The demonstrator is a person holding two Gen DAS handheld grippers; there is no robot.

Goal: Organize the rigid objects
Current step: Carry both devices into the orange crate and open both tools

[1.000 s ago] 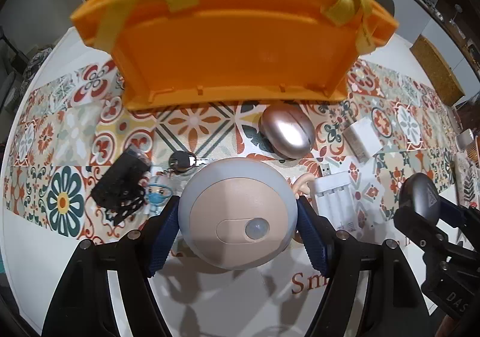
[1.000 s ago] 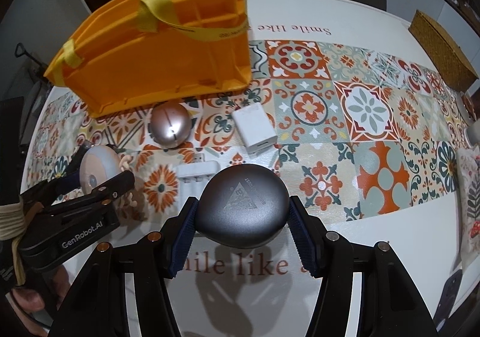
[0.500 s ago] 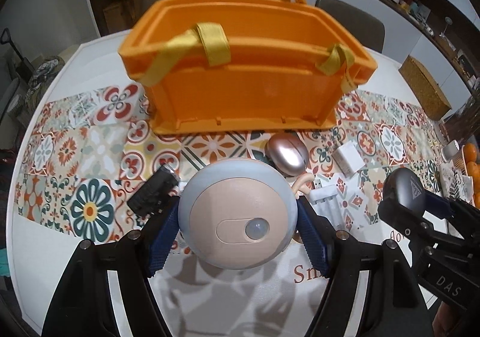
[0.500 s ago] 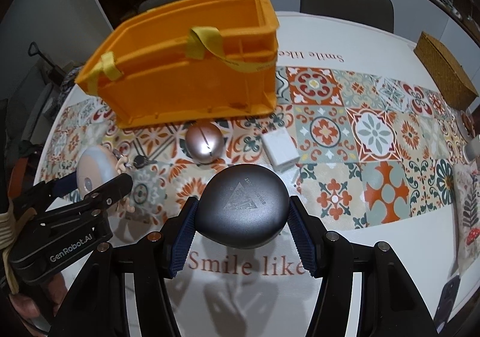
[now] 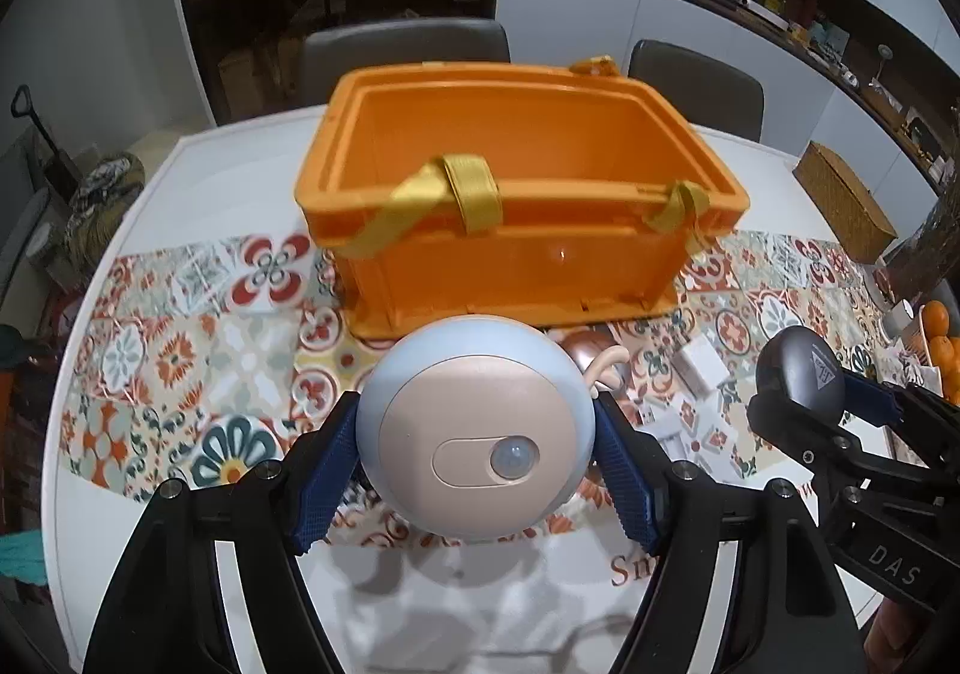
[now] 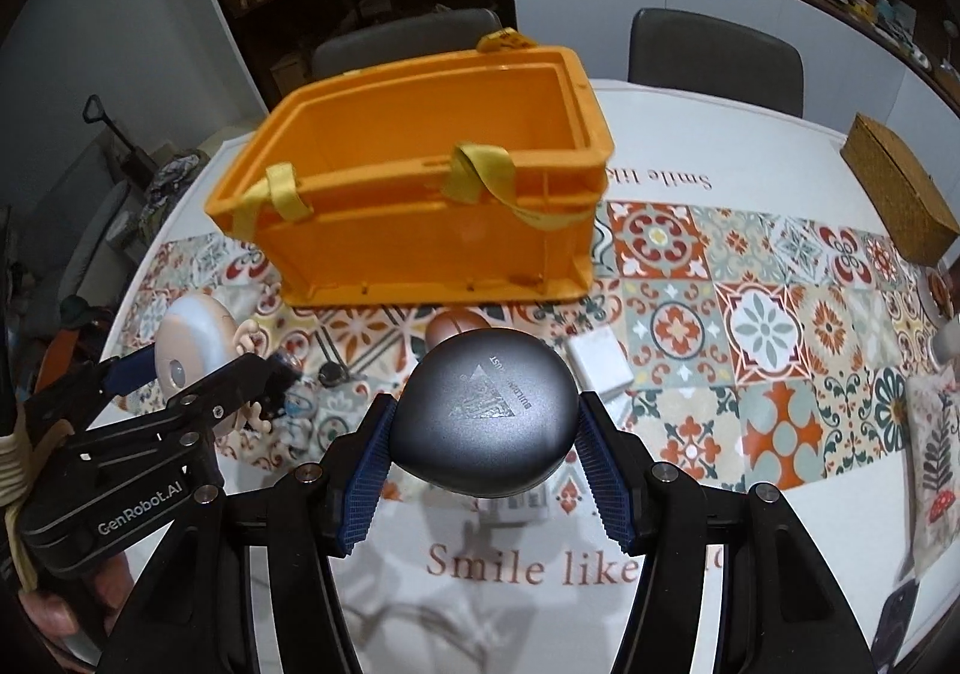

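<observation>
The left gripper [image 5: 477, 449] pinches a round light [image 5: 477, 437]. The right gripper [image 6: 483, 422] pinches a gray case [image 6: 483, 419]. Both are smooth and could slip before reaching the orange box [image 5: 516, 206]

We see our left gripper [image 5: 477, 449] as matte black plastic with ribbed blue pads [image 5: 324, 485] on its two fingers and silver screws at the joints. Our right gripper [image 6: 483, 434] is built alike, with the same blue ribbed pads. White lettering reads "GenRobot.AI" on the left body and "DAS" on the right, and pale cord is wound around the left handle
</observation>
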